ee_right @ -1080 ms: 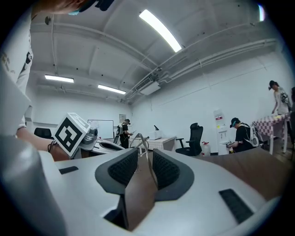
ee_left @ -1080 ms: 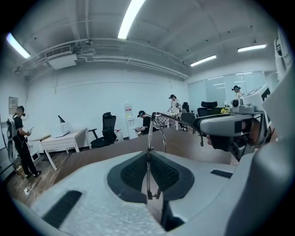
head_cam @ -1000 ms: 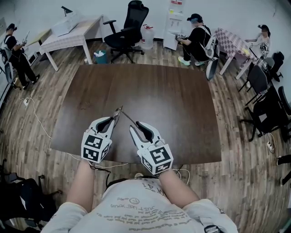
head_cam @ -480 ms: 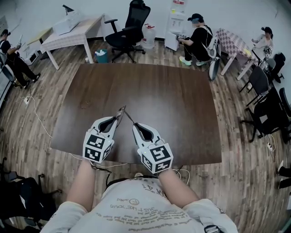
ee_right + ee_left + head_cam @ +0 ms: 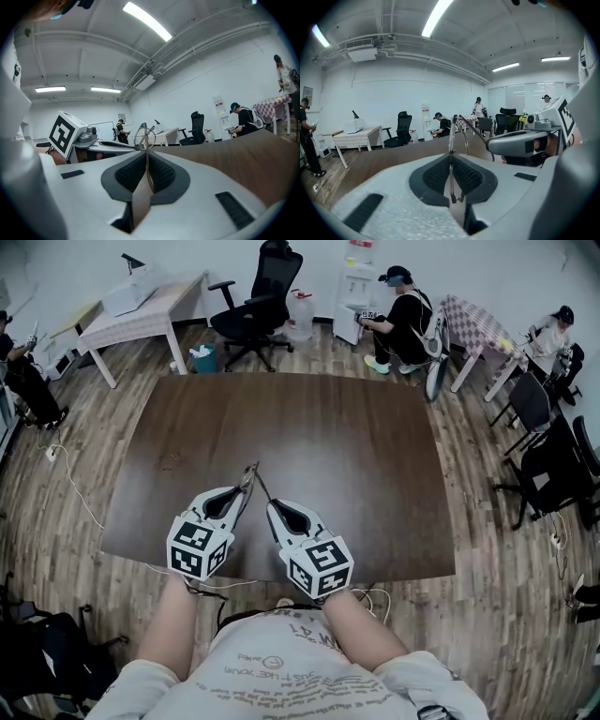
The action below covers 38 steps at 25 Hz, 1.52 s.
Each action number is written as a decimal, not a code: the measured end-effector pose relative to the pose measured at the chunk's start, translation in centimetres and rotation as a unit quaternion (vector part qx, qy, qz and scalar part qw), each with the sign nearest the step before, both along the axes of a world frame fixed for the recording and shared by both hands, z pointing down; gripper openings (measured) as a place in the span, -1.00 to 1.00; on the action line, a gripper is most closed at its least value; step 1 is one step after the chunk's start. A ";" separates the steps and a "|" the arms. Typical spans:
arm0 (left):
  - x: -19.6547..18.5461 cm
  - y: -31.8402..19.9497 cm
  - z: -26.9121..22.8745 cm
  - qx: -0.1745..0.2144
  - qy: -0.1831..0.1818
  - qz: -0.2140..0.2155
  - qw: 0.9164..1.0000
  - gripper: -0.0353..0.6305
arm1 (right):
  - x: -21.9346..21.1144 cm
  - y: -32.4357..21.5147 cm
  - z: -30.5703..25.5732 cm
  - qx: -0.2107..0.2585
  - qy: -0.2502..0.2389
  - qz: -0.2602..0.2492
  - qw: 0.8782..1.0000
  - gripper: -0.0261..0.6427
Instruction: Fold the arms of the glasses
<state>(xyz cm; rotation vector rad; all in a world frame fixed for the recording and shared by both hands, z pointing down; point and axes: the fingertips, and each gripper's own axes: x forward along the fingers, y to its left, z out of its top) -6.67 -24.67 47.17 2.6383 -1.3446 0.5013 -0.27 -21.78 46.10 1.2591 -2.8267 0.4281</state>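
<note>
Both pairs of jaws are clenched on the glasses (image 5: 251,472). The left gripper (image 5: 451,180) presses its ribbed dark pads (image 5: 433,176) together on the thin wire frame, which stands up out of them edge-on. The right gripper (image 5: 146,180) has just been closing its jaws. Its pads (image 5: 164,173) now pinch one slim arm (image 5: 146,157) of the glasses, and the round rim shows just past the tips.

From the head view the two grippers come together tip to tip in a narrow V, with the glasses at the point where they meet. The arm slants back from the frame into the right gripper. The glasses are held over the dark wooden table (image 5: 328,446), near its near edge and left of that edge's middle. Both marker cubes hang just off that edge.
</note>
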 end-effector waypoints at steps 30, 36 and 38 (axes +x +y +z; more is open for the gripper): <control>1.5 0.3 -0.7 -0.005 0.038 0.031 0.999 -0.80 | -2.6 -0.7 0.6 -0.015 -0.005 -0.043 0.999 -0.83; 0.8 0.3 -1.0 -0.006 0.046 0.025 0.999 -0.80 | -3.4 -0.9 0.3 -0.012 -0.012 -0.057 0.998 -0.83; 0.7 0.2 -1.1 -0.010 0.057 0.024 0.998 -0.80 | -3.7 -0.9 0.1 -0.012 -0.018 -0.065 0.998 -0.83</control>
